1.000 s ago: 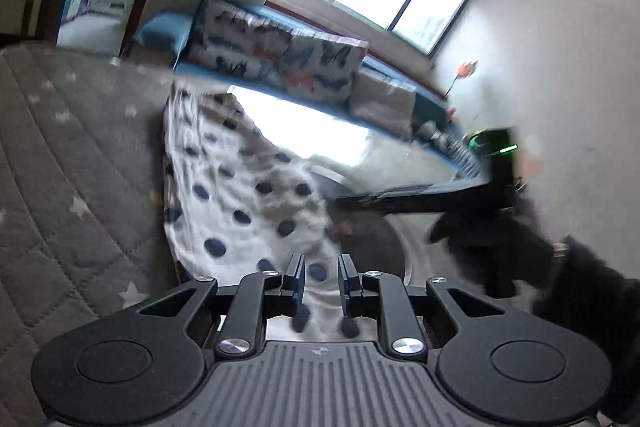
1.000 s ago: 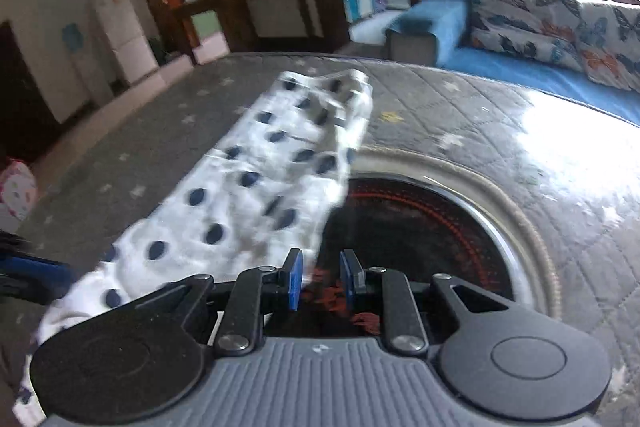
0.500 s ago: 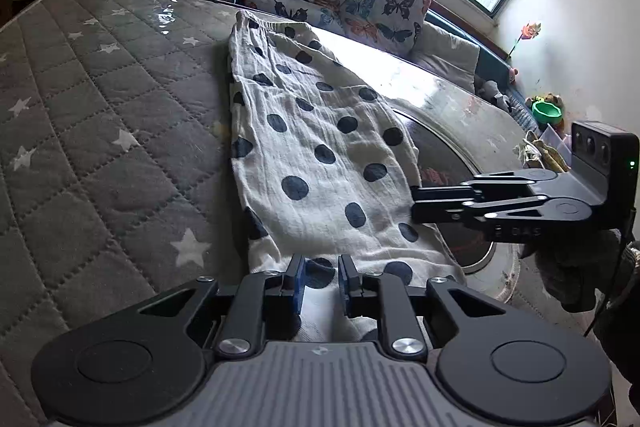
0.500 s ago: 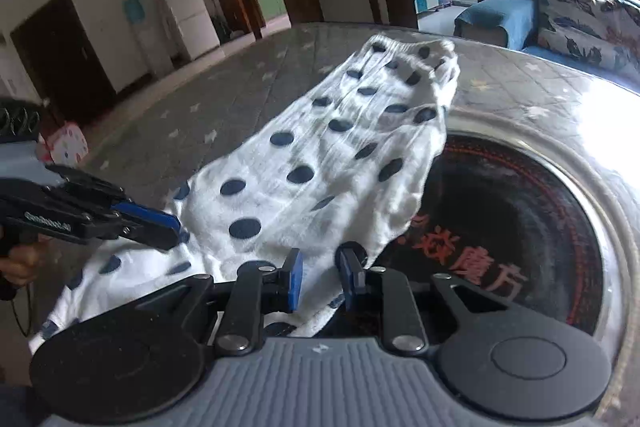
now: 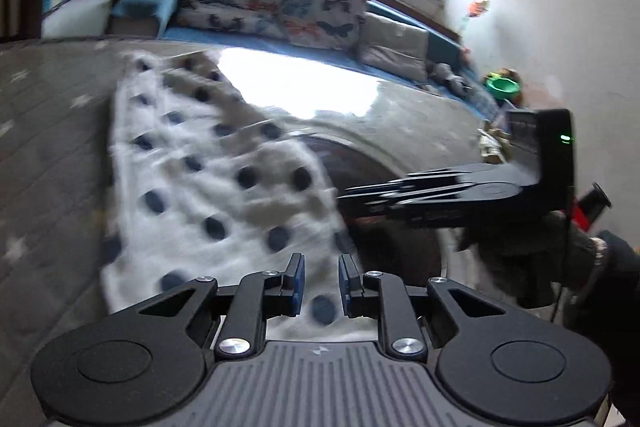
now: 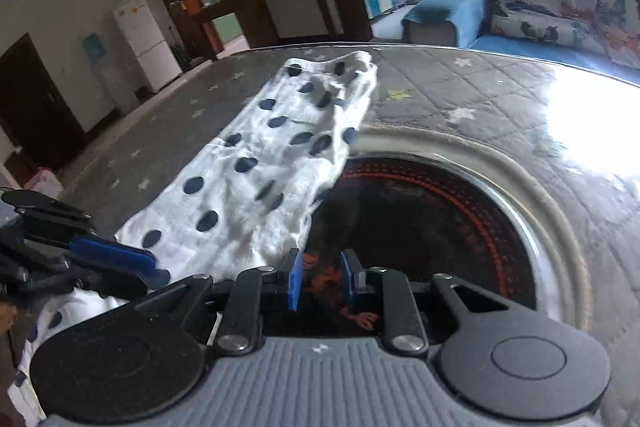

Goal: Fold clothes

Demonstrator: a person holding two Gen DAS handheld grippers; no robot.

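Note:
A white cloth with dark blue dots (image 5: 208, 163) lies stretched out flat on the grey quilted table cover (image 5: 44, 163). My left gripper (image 5: 321, 283) hovers over the cloth's near end. Its jaws are opening and the cloth shows below the gap, not pinched. From the right wrist the same cloth (image 6: 256, 179) runs away to the far edge. My right gripper (image 6: 319, 277) stands open just right of the cloth's edge, over the black round cooktop (image 6: 432, 227), with nothing between its pads. The right gripper (image 5: 346, 197) also shows side-on beside the cloth in the left wrist view.
The cooktop (image 5: 400, 239) is set in the table with a metal ring around it. A sofa with butterfly cushions (image 5: 280, 3) runs behind the table under a window. A gloved hand (image 5: 520, 259) holds the right gripper. A white fridge (image 6: 148, 43) stands far left.
The left gripper's jaws have parted a little and it has swung sideways over the cloth's near end. The right gripper has slid off the cloth's edge to over the cooktop.

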